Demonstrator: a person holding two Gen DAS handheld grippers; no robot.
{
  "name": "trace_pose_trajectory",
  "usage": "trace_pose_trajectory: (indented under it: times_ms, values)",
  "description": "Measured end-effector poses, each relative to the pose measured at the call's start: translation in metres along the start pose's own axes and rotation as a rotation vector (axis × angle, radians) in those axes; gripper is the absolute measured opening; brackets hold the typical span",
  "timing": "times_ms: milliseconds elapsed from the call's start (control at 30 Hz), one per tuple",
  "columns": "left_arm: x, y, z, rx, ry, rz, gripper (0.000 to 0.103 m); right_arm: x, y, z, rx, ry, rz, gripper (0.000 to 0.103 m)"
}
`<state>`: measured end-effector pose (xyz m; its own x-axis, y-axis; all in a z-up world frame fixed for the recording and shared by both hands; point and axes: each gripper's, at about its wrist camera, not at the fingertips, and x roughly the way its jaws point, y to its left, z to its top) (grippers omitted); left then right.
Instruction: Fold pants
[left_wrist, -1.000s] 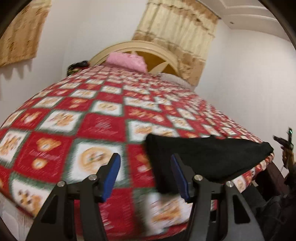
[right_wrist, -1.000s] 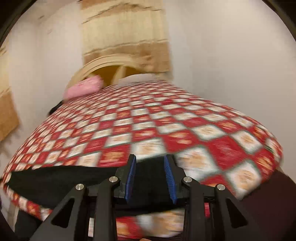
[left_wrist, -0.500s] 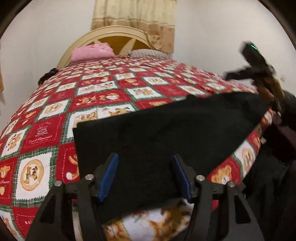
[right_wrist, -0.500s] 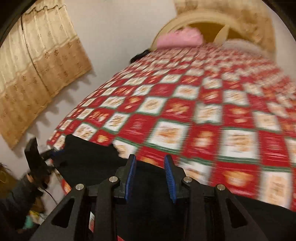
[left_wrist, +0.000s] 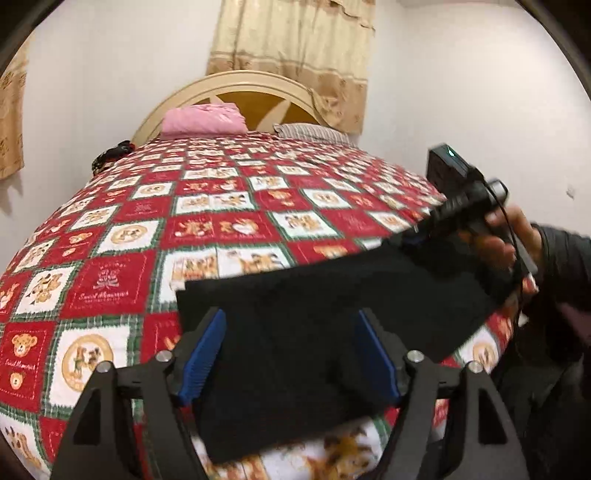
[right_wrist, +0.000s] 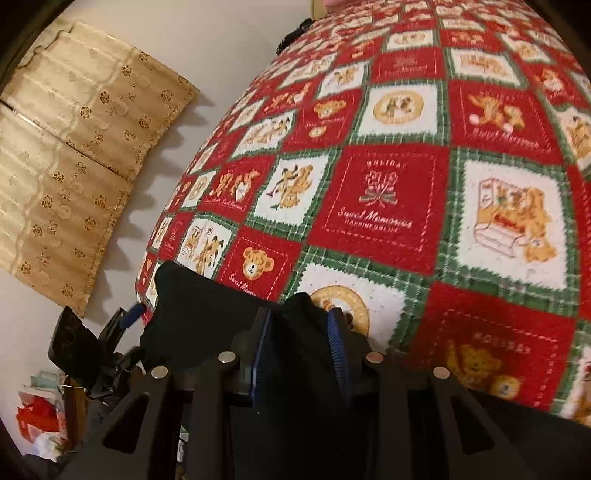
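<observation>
The black pants (left_wrist: 332, 317) lie folded along the near edge of the bed. My left gripper (left_wrist: 291, 354) is open, its blue pads wide apart over the left part of the cloth. My right gripper (right_wrist: 299, 347) is shut on a bunched fold of the pants (right_wrist: 207, 310) at their right end. It shows in the left wrist view (left_wrist: 461, 206) at the pants' far right corner, held in a hand. The left gripper shows at lower left in the right wrist view (right_wrist: 122, 325).
The bed carries a red, white and green teddy-bear quilt (left_wrist: 221, 229). A pink pillow (left_wrist: 203, 118) and a striped pillow (left_wrist: 310, 131) lie by the headboard. A dark item (left_wrist: 110, 155) sits at the bed's far left. Curtains (right_wrist: 74, 155) hang on the wall.
The right gripper has turned and swung along the pants' right end with cloth pinched between its pads. The left gripper has stayed open over the pants and tilted slightly.
</observation>
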<state>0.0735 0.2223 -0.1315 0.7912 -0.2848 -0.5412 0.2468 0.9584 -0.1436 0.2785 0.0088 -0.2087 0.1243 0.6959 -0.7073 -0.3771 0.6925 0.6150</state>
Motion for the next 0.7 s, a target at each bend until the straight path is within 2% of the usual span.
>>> trace_pose_trajectory:
  times_ms: [33, 133, 267, 333, 400, 467, 500, 533, 567, 600, 700]
  values:
    - [0.004, 0.002, 0.003, -0.009, 0.000, 0.004, 0.076, 0.001, 0.001, 0.001, 0.000, 0.001, 0.010, 0.004]
    - [0.020, 0.010, 0.010, -0.041, 0.027, 0.003, 0.076, -0.008, 0.012, 0.005, -0.027, -0.049, -0.023, 0.004]
    - [0.036, 0.011, 0.004, -0.001, 0.092, 0.059, 0.076, -0.022, 0.019, 0.012, -0.053, -0.113, -0.081, 0.004]
    - [0.040, 0.014, -0.002, 0.006, 0.103, 0.074, 0.076, -0.020, 0.011, 0.016, -0.035, -0.104, -0.085, 0.004]
    - [0.037, 0.015, -0.001, -0.005, 0.100, 0.080, 0.076, -0.005, 0.002, 0.016, -0.036, -0.071, -0.127, 0.004]
    - [0.030, 0.015, 0.002, -0.029, 0.093, 0.064, 0.076, 0.005, -0.004, 0.012, -0.037, -0.033, -0.116, 0.004]
    - [0.025, 0.012, 0.004, -0.031, 0.083, 0.055, 0.076, 0.002, -0.005, 0.010, -0.044, -0.052, -0.120, 0.008]
    - [0.021, 0.009, 0.006, -0.025, 0.075, 0.049, 0.076, -0.002, -0.006, 0.009, -0.037, -0.068, -0.119, 0.020]
    - [0.015, 0.002, 0.007, -0.009, 0.065, 0.040, 0.076, -0.010, -0.007, 0.006, -0.019, -0.085, -0.137, 0.041]
    - [0.011, -0.005, 0.008, 0.011, 0.055, 0.027, 0.076, -0.017, -0.006, 0.003, -0.021, -0.103, -0.153, 0.049]
    - [0.009, -0.026, 0.004, 0.060, 0.064, -0.018, 0.080, -0.050, 0.009, -0.017, -0.090, -0.179, -0.151, 0.050]
